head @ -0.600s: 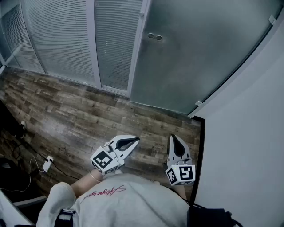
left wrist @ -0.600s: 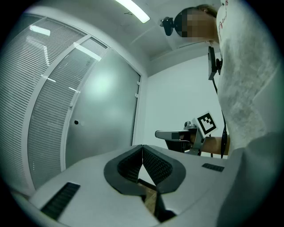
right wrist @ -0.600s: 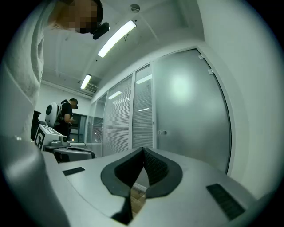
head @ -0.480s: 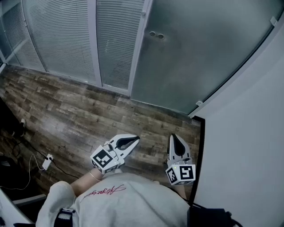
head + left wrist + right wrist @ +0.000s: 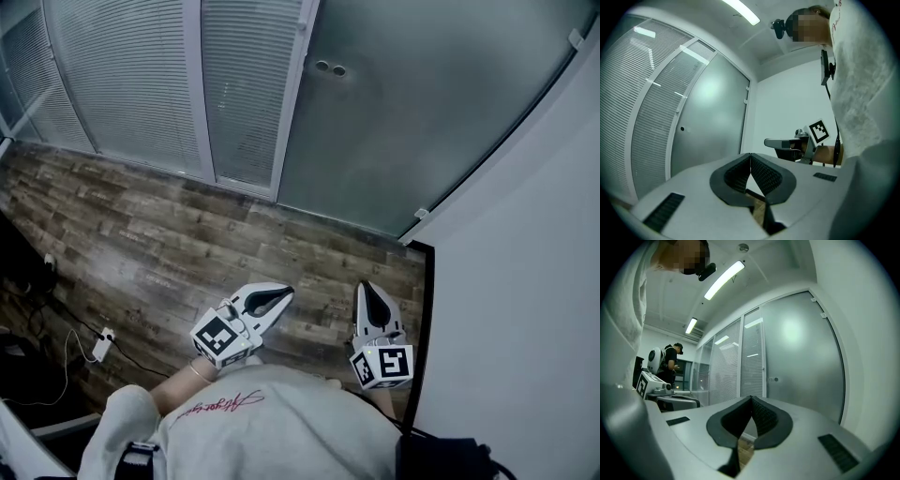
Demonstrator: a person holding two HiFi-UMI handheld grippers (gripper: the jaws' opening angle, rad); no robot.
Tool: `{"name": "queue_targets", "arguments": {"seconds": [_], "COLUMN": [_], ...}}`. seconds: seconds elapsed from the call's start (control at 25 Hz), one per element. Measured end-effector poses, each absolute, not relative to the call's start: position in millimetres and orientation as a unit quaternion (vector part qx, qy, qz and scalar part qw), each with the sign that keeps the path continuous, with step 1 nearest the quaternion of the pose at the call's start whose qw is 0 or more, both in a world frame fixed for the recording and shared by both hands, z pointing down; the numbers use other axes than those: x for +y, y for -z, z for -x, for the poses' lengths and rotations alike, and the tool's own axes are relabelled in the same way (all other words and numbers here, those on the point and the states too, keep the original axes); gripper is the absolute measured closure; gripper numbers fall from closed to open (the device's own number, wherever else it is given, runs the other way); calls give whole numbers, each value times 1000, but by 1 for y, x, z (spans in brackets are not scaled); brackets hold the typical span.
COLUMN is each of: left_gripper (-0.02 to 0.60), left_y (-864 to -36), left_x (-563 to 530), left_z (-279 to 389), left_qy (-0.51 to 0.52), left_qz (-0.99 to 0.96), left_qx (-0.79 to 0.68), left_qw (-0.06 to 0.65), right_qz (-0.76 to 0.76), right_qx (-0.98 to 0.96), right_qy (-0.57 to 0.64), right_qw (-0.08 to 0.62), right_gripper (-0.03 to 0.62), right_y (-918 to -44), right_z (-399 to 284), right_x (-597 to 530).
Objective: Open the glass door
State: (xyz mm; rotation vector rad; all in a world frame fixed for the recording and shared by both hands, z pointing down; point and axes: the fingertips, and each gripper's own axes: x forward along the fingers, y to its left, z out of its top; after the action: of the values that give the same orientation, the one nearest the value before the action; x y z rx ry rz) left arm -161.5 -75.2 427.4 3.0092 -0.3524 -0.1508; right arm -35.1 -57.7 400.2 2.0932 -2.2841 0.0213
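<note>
Across the wooden floor (image 5: 169,234), in the head view, the glass door (image 5: 422,112) is seen shut, far from the left gripper (image 5: 281,294) and right gripper (image 5: 365,289). In the left gripper view, its jaws are pressed together, empty. In the right gripper view, likewise; a far-off person (image 5: 670,359) is shown only there. Getting near is judged the step; next the round fitting (image 5: 330,68) must be reached.

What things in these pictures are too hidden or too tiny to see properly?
- What is behind the glass door: in every view, the frosted glass hides it.
- The two round fittings on the door: head view, too small to tell a knob from a lock.
- Top of the door: head view, cut off by the top edge.
- The wearer's feet: head view, hidden under the grey sweater.
- The far person: right gripper view, too small to see what they're doing.
</note>
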Motion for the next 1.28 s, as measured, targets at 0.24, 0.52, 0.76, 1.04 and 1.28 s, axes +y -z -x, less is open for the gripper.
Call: {"name": "queue_targets", "arguments": {"seconds": [0.24, 0.52, 0.76, 1.04, 1.28], "left_gripper": [565, 565, 565, 565, 565], "left_y": [-427, -426, -428, -427, -426], "left_x": [-78, -89, -120, -179, -254], "left_z": [171, 174, 174, 168, 143], "left_qy": [49, 46, 47, 38, 31], "left_qz": [-990, -990, -987, -984, -981], "left_qx": [-117, -124, -145, -164, -186], "left_qw": [54, 55, 57, 51, 45], "right_qz": [-692, -706, -688, -687, -684], "right_qx": [-722, -708, -726, -726, -729], "right_qy": [6, -13, -14, -22, -23], "right_qw": [10, -3, -8, -19, -22], "right_gripper": [576, 574, 574, 574, 574], "right_y": [-395, -399, -398, -393, -394], "right_z": [39, 25, 30, 14, -24], "right_x": [-57, -62, -106, -179, -256]}}
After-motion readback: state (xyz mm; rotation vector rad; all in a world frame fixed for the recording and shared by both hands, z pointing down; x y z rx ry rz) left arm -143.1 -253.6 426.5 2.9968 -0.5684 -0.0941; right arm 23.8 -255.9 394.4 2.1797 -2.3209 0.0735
